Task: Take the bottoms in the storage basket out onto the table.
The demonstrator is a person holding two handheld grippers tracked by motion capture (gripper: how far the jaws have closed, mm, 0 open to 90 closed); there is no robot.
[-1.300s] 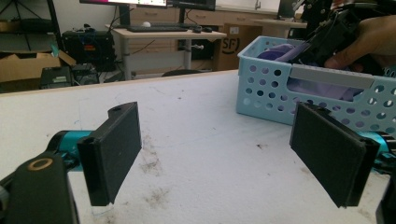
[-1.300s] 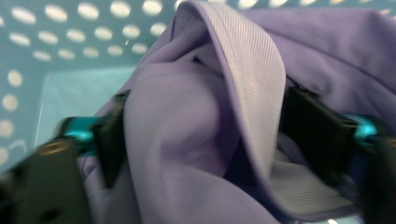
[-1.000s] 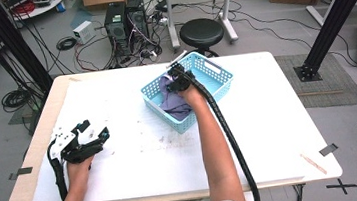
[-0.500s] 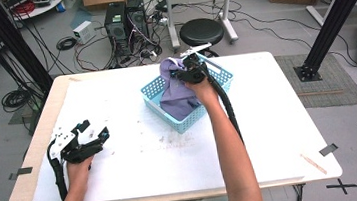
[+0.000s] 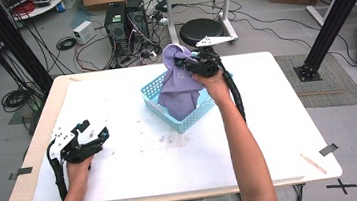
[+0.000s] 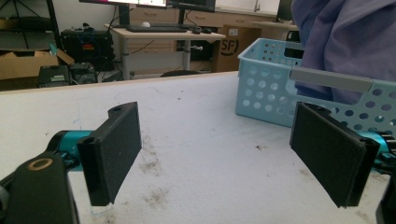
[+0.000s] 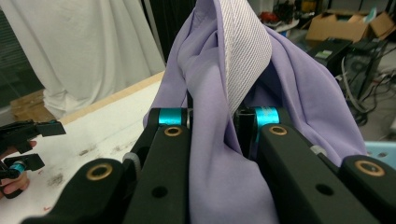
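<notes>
A purple cloth (image 5: 178, 83) hangs above a blue basket (image 5: 153, 94) at the far middle of the white table (image 5: 269, 121), its lower folds trailing inside, pinched tight in the jaws of the right gripper (image 5: 183, 69). The left gripper (image 5: 93, 130) rests near the table's left edge, jaws wide apart, holding nothing.

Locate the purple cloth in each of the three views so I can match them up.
High view: purple cloth at upper centre, bunched in the right gripper, its lower part hanging into the blue basket.
Left gripper view: top right corner, above and inside the basket.
Right gripper view: centre, clamped between the two black jaws.
Shared landmark: the white table top.
</notes>
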